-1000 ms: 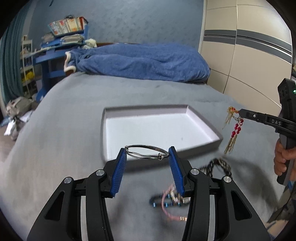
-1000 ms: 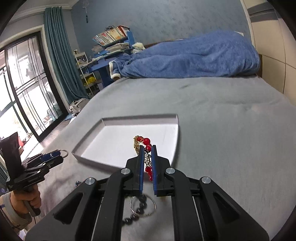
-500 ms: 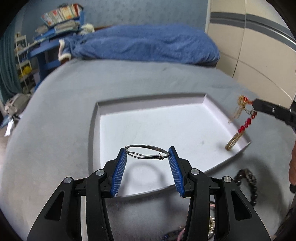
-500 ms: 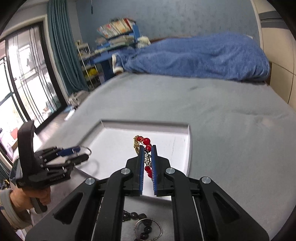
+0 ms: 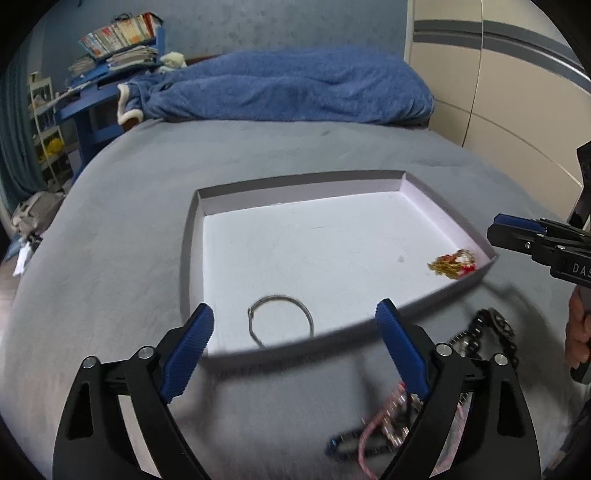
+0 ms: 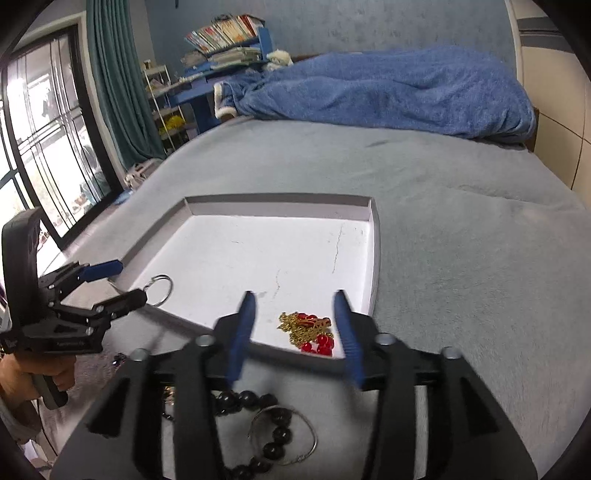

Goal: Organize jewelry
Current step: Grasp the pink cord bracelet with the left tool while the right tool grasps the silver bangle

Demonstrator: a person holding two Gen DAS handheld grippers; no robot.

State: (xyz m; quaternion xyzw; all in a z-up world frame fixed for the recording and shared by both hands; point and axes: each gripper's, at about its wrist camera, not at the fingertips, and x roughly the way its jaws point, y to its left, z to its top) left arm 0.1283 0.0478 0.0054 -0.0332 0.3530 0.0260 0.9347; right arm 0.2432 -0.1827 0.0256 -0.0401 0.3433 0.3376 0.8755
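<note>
On the bed, both the left gripper (image 5: 293, 325) and right gripper (image 6: 295, 325) hang with jaws apart over the tray (image 5: 448, 218), bangle (image 5: 280, 319) and red-bead chain (image 6: 308, 330) lying inside, so next probably comes picking the black bead bracelet (image 6: 255, 402).

The only readable lettering is "DAS", in pale capitals on the black body of the right gripper (image 5: 515, 236) at the right edge of the left wrist view; the frame cuts it off. The spines of the books (image 6: 225, 35) on the far shelf are too small to read.
</note>
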